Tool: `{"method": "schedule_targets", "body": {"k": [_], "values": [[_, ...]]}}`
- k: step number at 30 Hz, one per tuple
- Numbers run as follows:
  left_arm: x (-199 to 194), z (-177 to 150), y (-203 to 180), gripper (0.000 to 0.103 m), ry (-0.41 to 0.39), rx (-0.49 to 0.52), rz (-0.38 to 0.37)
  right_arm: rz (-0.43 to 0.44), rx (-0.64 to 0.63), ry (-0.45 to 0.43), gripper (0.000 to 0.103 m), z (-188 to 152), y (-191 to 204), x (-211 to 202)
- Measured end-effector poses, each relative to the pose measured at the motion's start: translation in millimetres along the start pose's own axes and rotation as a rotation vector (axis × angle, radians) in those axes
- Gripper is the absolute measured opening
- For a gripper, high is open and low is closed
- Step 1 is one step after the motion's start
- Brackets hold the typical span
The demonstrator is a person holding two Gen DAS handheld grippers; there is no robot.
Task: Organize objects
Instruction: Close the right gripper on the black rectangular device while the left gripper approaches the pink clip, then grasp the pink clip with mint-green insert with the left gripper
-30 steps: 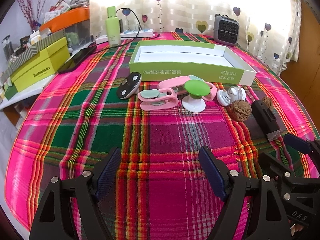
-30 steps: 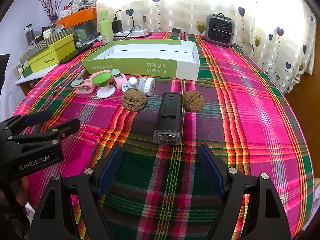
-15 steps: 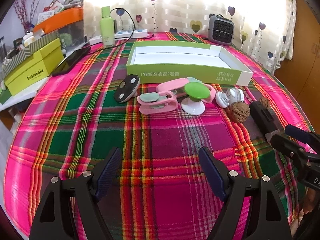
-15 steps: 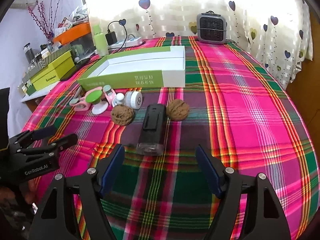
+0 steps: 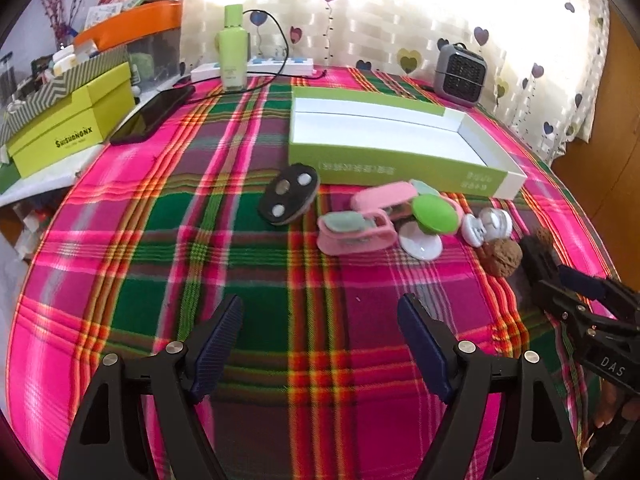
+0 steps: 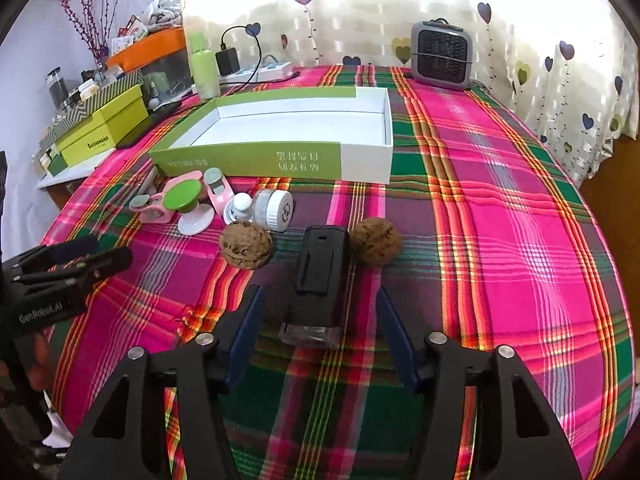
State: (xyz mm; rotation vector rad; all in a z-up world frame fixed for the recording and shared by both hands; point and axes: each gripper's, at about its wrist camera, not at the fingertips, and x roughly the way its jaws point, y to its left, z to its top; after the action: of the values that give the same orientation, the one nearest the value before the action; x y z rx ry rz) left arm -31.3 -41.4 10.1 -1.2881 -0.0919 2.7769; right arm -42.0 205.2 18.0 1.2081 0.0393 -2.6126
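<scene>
At the counter's near edge, the right claw (image 6: 318, 334) has just been closing around the black device (image 6: 318, 280), pads not yet touching, to lift it; the left claw (image 5: 320, 344) hangs open, empty.

**Two wrist views, low over one table**

Each fisheye looks forward and down along its own gripper's fingers, close above the plaid tablecloth (image 5: 248, 264). Both face the curtained window and share the green tray (image 5: 400, 168), walnut (image 6: 246, 250) and black device (image 6: 318, 280); the right view sits nearer these.
</scene>
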Motion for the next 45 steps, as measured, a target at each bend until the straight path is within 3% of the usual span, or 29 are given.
{"method": "schedule_targets", "body": {"k": [9,16,21,29,37,45], "values": [[7,12,8,0.079,0.0,-0.005,0.006,-0.006,0.016,0.008,0.052,8,-4,6],[13,20,14,0.079,0.009,-0.011,0.003,-0.026,0.023,0.013,0.044,12,-7,9],[13,26,20,0.079,-0.004,-0.014,0.008,-0.033,0.0,0.02,0.028,14,-5,10],[17,34,25,0.079,0.0,-0.024,-0.004,-0.018,-0.01,0.02,0.028,14,-4,10],[13,36,12,0.079,-0.025,0.05,-0.071,-0.008,-0.007,0.021,0.028,13,-2,10],[17,36,-5,0.077,-0.039,0.115,-0.189,-0.005,-0.002,0.023,0.029,14,-3,10]]}}
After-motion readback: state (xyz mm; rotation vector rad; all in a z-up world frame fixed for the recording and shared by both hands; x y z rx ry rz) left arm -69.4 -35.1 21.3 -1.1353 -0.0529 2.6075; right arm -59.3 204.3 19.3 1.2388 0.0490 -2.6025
